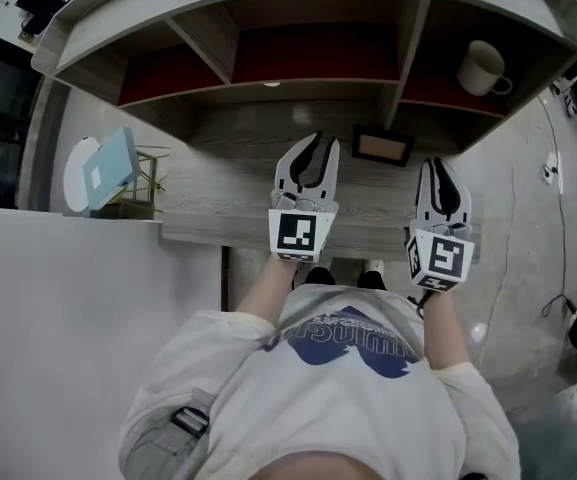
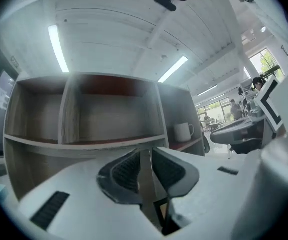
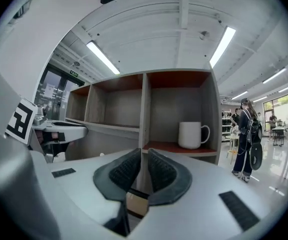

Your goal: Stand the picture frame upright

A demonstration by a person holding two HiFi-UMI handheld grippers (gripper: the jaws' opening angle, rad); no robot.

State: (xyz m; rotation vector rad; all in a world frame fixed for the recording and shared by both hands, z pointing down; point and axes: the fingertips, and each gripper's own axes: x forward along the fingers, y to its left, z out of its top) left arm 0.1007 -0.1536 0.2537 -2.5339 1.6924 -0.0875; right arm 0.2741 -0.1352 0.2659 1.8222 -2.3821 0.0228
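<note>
The left gripper (image 1: 313, 148) is over the desk (image 1: 218, 208). Its jaws are a little apart and hold nothing. The picture frame (image 1: 382, 147) sits at the back of the desk, touching neither gripper. The right gripper (image 1: 440, 173) is almost closed, with only a thin gap, and is empty too. A white mug (image 1: 480, 68) sits up on the shelf (image 1: 268, 86).

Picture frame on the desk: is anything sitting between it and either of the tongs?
Nothing visible. The picture frame rests on bare desk beyond and between the left tongs and right tongs; the mug sits up on the shelf.
</note>
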